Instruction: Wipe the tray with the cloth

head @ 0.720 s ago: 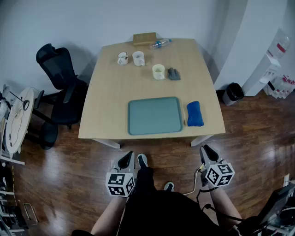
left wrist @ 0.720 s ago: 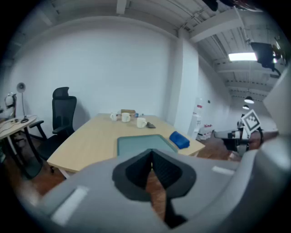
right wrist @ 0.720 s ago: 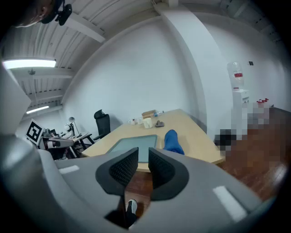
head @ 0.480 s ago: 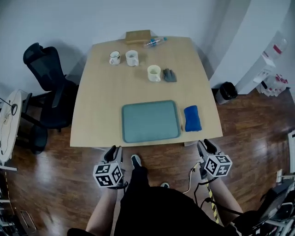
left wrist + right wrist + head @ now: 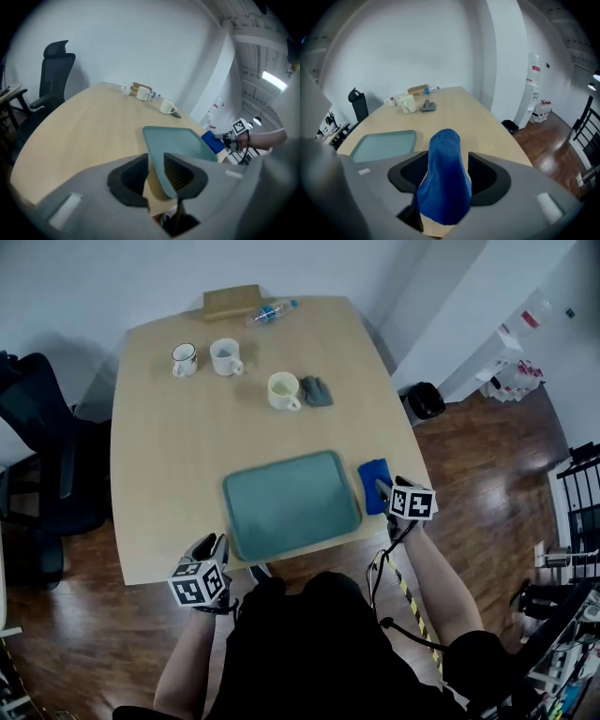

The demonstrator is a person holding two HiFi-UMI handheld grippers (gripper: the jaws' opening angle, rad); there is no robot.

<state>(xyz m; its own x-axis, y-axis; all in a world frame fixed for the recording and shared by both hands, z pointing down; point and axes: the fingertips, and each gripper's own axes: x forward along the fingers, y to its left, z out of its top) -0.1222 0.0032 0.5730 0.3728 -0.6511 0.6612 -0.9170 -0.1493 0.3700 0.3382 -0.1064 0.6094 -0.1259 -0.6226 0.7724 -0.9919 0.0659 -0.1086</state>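
The teal tray (image 5: 291, 504) lies near the front edge of the wooden table (image 5: 169, 465). A folded blue cloth (image 5: 372, 484) lies just to its right. My right gripper (image 5: 383, 489) stands open around the cloth's near end. In the right gripper view the cloth (image 5: 444, 154) runs between the jaws with a little table showing at each side, and the tray (image 5: 384, 144) is to the left. My left gripper (image 5: 215, 546) is open at the table's front edge. The tray's near-left corner (image 5: 161, 173) shows in the gap between its jaws.
At the back of the table stand three mugs (image 5: 185, 359) (image 5: 225, 356) (image 5: 283, 391), a grey rag (image 5: 317, 390), a water bottle (image 5: 272, 310) and a wooden box (image 5: 232, 302). A black office chair (image 5: 37, 474) is at the left and a black bin (image 5: 424, 399) at the right.
Both grippers have come forward from above the floor to the table. The right one now has the blue cloth between its jaws, and the left one is at the tray's near-left corner.
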